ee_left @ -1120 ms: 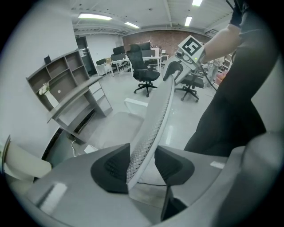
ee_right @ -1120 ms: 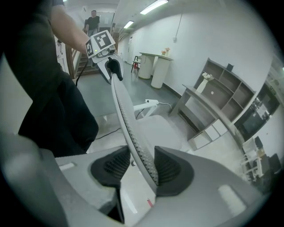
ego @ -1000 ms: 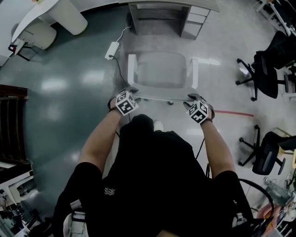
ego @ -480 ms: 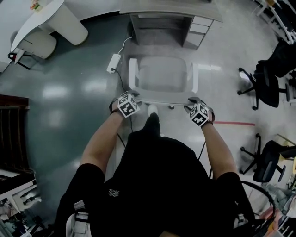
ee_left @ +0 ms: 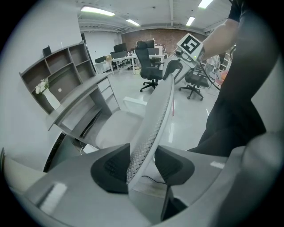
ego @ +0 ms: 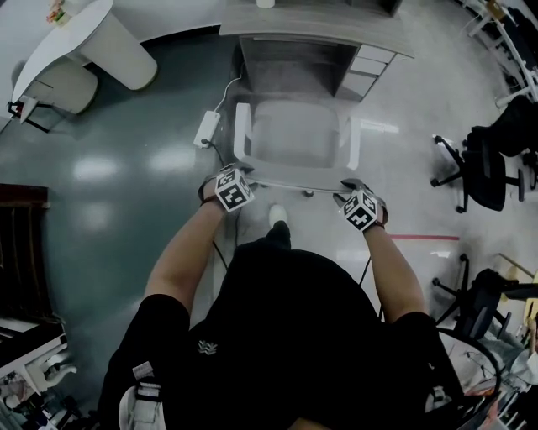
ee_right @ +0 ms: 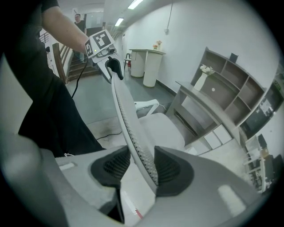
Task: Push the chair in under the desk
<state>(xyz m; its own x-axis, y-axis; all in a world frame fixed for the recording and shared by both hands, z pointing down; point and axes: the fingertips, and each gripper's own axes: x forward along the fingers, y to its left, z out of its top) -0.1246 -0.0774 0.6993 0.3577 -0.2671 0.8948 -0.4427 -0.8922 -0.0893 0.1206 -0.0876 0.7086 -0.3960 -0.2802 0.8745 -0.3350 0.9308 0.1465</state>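
Note:
A pale grey chair (ego: 294, 134) faces the grey desk (ego: 311, 21), its seat front at the edge of the desk opening. Both grippers hold the top of its mesh backrest (ego: 296, 183) from behind. My left gripper (ego: 231, 186) is shut on the backrest's left end, and in the left gripper view (ee_left: 142, 166) the mesh edge (ee_left: 155, 115) sits between the dark pads. My right gripper (ego: 360, 206) is shut on the right end, with the backrest (ee_right: 128, 119) running between its pads (ee_right: 141, 166). Each gripper shows in the other's view, the right gripper (ee_left: 175, 66) and the left gripper (ee_right: 111, 64).
A white power strip (ego: 204, 128) with its cable lies on the floor left of the chair. A drawer unit (ego: 367, 67) stands under the desk's right side. Black office chairs (ego: 487, 164) stand at the right, a white rounded counter (ego: 67, 34) at top left. A red floor line (ego: 424, 237) runs right.
The person has stepped forward and the chair has rolled toward the desk, which now takes up more of the view. Both grippers have stayed on the backrest.

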